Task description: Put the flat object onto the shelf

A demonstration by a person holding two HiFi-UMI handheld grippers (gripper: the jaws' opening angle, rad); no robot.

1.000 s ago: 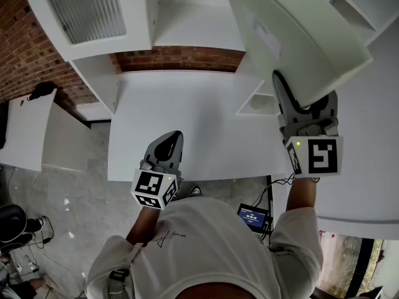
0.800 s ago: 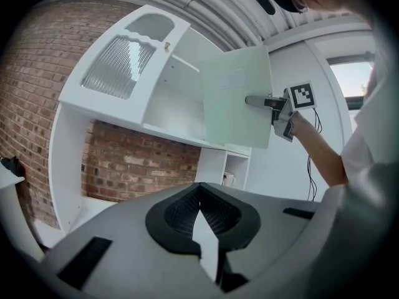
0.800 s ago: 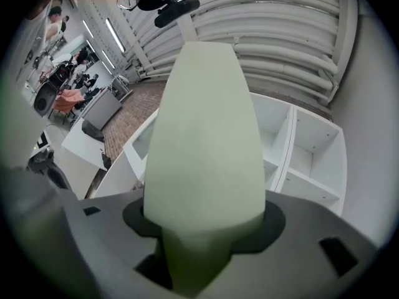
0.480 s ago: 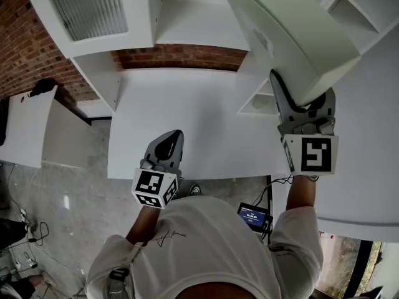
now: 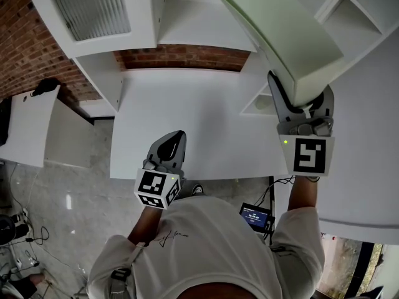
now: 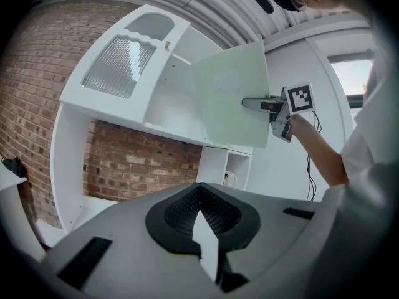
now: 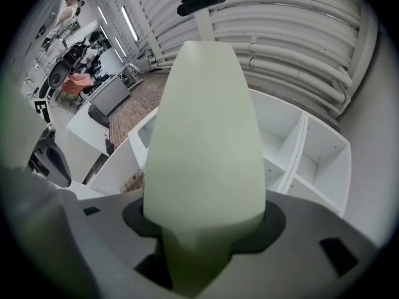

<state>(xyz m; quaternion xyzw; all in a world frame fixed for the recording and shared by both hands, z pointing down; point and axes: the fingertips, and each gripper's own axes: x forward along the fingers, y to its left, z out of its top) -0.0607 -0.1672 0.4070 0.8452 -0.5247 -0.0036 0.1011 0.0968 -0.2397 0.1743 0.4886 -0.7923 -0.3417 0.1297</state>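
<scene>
Progress: roughly midway, by the look of things. At near left, left gripper [image 5: 169, 147], jaws pressed together on nothing, low over the near edge of the white desk [image 5: 206, 111]. Farther off, beyond the desk and above a strip of brick wall [image 5: 181, 58], white shelf unit [image 5: 199, 27], its open middle bay bare. To the right, flat object [image 5: 280, 36], a pale green panel, held clear of the desk and tilted, far end up by the shelf unit's right-hand compartments but, as far as can be seen, resting on none of them. At near right, right gripper [image 5: 299, 101], pinching the panel's near edge between its jaws. Done: pick-up and raising to shelf height. Left: steering the panel into a bay, laying it on a shelf board, letting go. Probably calls for levelling first, given the tilt.
</scene>
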